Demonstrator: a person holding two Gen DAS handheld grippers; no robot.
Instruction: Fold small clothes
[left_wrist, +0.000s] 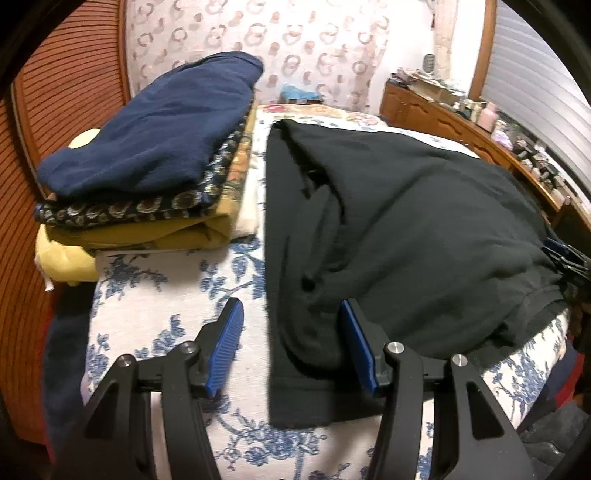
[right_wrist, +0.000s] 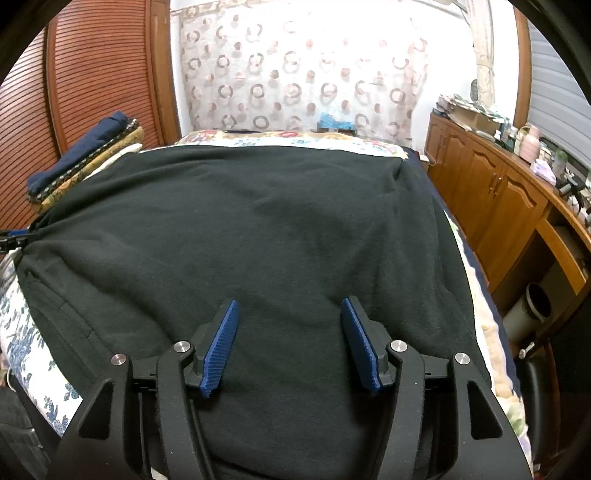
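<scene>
A big bed with a white cover with blue flowers (left_wrist: 155, 325) fills the room. A wide black soft fleece top (right_wrist: 258, 229) lies spread over its near end. By the bed's left edge sits a pile of folded clothes with a dark blue one on top (left_wrist: 155, 133). The left gripper (left_wrist: 291, 347) is spread wide over the top's left edge, pinching nothing. The right gripper (right_wrist: 290, 345) is spread wide above the top's middle, pinching nothing.
</scene>
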